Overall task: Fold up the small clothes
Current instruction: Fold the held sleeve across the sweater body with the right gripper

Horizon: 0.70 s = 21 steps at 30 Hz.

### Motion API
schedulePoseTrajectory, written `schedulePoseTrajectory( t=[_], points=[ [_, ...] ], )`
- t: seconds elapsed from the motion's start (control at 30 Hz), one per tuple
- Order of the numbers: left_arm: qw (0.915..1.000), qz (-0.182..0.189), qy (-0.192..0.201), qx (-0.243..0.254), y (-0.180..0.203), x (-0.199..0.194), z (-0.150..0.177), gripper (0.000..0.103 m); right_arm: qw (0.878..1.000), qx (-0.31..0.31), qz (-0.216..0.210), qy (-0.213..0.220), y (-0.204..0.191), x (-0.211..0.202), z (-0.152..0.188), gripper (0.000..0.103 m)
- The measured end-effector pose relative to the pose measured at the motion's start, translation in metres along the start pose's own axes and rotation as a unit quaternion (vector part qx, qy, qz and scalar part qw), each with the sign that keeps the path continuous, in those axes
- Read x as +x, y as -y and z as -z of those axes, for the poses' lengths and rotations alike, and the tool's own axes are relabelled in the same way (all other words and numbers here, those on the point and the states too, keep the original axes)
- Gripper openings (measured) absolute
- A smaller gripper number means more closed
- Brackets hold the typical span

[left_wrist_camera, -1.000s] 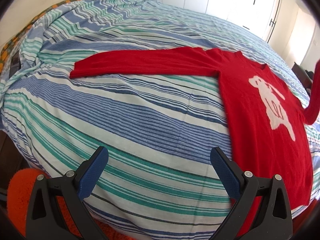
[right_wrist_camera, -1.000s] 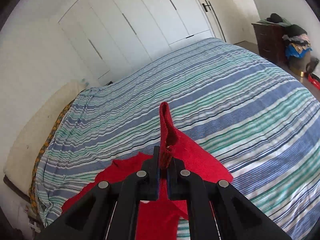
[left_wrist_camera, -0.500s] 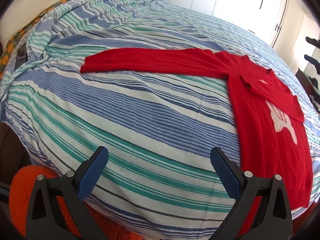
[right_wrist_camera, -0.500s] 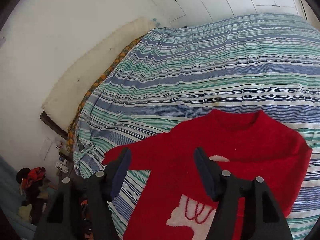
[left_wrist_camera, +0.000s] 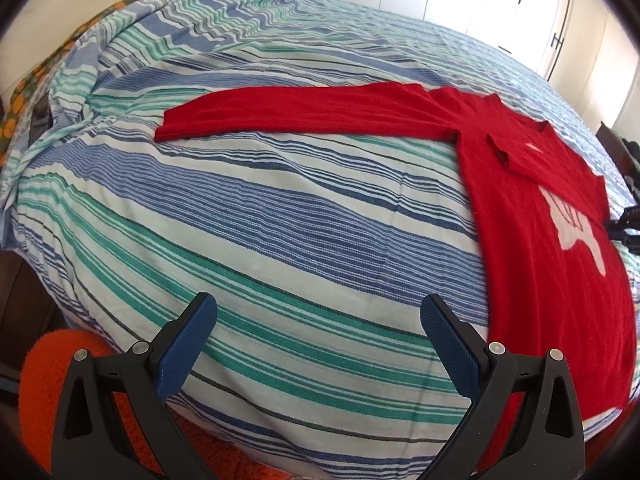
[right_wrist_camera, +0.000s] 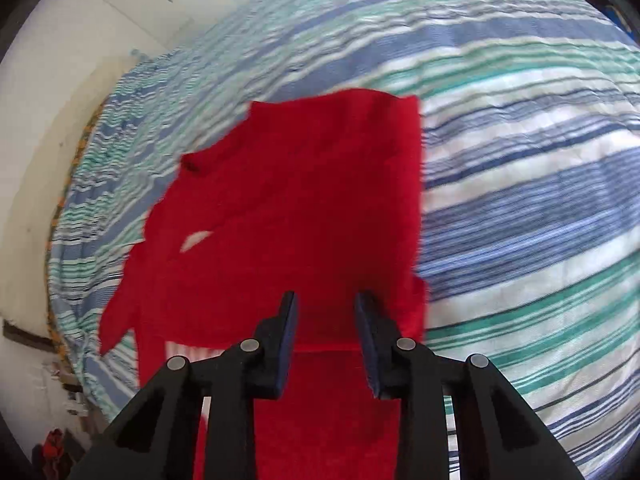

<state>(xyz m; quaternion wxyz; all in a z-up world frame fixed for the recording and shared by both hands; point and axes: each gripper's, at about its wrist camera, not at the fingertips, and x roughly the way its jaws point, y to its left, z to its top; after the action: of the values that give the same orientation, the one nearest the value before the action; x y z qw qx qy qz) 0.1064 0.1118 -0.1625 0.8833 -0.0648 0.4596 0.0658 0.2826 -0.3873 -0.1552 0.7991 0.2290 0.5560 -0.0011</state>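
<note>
A second ago my right claw (right_wrist_camera: 326, 312) was pinched on the tip of the red sweater's sleeve, held up over the bed; half a second ago it had let go and stood wide, and the sleeve now lies folded across the chest of the red sweater (right_wrist_camera: 304, 200). The jaws have just been closing and now stand narrow with a gap, nothing pinched between them; only the flat red knit shows through the gap, and I cannot tell whether the tips touch it. This view is blurred.

In my left wrist view the framing has barely changed. My left claw (left_wrist_camera: 318, 316) stands wide at the bottom of the frame, empty, above the striped bedspread (left_wrist_camera: 248, 220) near the bed's front edge. The sweater (left_wrist_camera: 532, 248) lies flat on the right side of the frame, its white animal motif (left_wrist_camera: 580, 232) partly covered by the folded sleeve, which runs diagonally across the upper chest. The other sleeve (left_wrist_camera: 300, 110) stretches straight out toward the left across the middle of the bed. A bit of black claw hardware (left_wrist_camera: 628, 226) shows at the right edge beside the sweater. An orange shaggy rug (left_wrist_camera: 44, 384) sits in the lower left corner, below the bed
</note>
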Motion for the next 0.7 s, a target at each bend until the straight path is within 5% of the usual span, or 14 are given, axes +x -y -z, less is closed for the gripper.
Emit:
schedulePoseTrajectory(
  t=[0.03, 0.07, 0.13, 0.23, 0.4, 0.5, 0.6, 0.7],
  points=[
    [1.0, -0.002, 0.0, 0.001, 0.0, 0.0, 0.001, 0.102, 1.0, 0.012, 0.014, -0.006, 0.012, 0.008, 0.003, 0.004],
    [1.0, -0.003, 0.001, 0.002, -0.001, 0.0, 0.001, 0.102, 1.0, 0.018, 0.013, 0.003, 0.021, 0.008, 0.003, 0.0],
    [1.0, -0.002, 0.0, 0.0, -0.002, 0.001, 0.001, 0.102, 1.0, 0.006, 0.006, 0.015, 0.021, -0.002, 0.001, 0.001],
    [1.0, 0.0, -0.005, -0.004, -0.003, 0.004, -0.001, 0.102, 0.994, -0.095, 0.011, 0.043, -0.004, -0.037, 0.007, 0.006],
    [1.0, 0.008, -0.005, 0.003, 0.003, 0.006, -0.002, 0.102, 0.977, -0.2, -0.058, 0.039, -0.025, -0.083, 0.07, 0.006],
    [0.9998, 0.009, -0.006, 0.018, 0.009, 0.007, 0.0, 0.102, 0.973, -0.219, -0.071, 0.013, -0.019, -0.078, 0.129, 0.006],
    [0.9992, 0.003, -0.014, 0.038, 0.015, 0.011, 0.003, 0.102, 0.975, -0.217, -0.016, -0.035, 0.006, -0.051, 0.176, 0.006],
    [0.9985, 0.0, -0.016, 0.052, 0.02, 0.012, 0.005, 0.102, 0.986, -0.162, -0.026, -0.005, 0.031, -0.064, 0.19, 0.005]
  ],
)
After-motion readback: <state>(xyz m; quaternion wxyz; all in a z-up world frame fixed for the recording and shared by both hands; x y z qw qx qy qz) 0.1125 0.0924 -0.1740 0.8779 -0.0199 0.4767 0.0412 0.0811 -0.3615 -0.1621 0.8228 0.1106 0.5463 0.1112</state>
